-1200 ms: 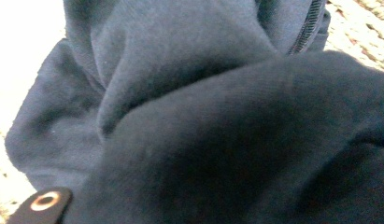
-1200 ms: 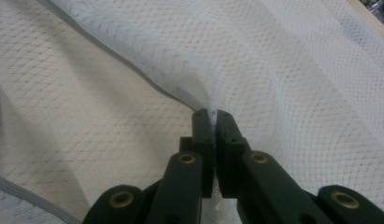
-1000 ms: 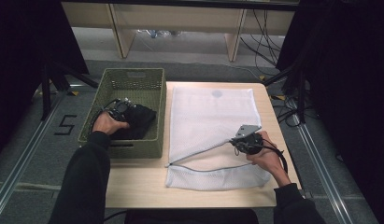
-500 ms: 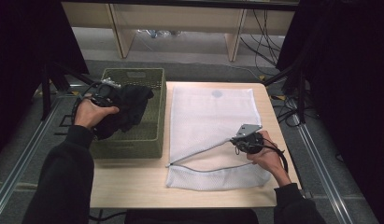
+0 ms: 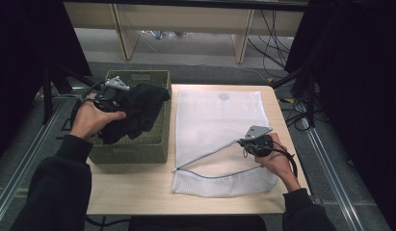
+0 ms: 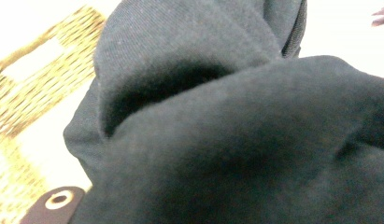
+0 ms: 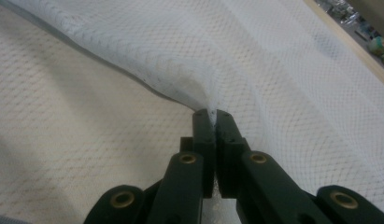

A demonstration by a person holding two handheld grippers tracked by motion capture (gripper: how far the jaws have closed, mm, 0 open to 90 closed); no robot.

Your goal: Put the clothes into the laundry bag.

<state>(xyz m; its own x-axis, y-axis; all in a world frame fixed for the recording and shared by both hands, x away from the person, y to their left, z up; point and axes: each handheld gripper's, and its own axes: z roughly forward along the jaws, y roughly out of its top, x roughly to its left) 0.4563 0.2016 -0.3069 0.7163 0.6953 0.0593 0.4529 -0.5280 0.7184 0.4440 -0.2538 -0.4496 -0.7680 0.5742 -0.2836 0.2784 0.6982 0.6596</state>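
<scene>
Crumpled black garment [image 5: 138,109], soft matte folds

I see my right gripper [image 7: 212,113] with both black jaws pressed together, pinching the edge of the white mesh bag [image 7: 283,70], lifting its upper layer.

floor: grey [image 5: 195,72] | table: light wood [image 5: 138,192] | back: wooden shelf legs [image 5: 119,24], cables [image 5: 277,29] | sides: black drapes [image 5: 359,72]
</scene>
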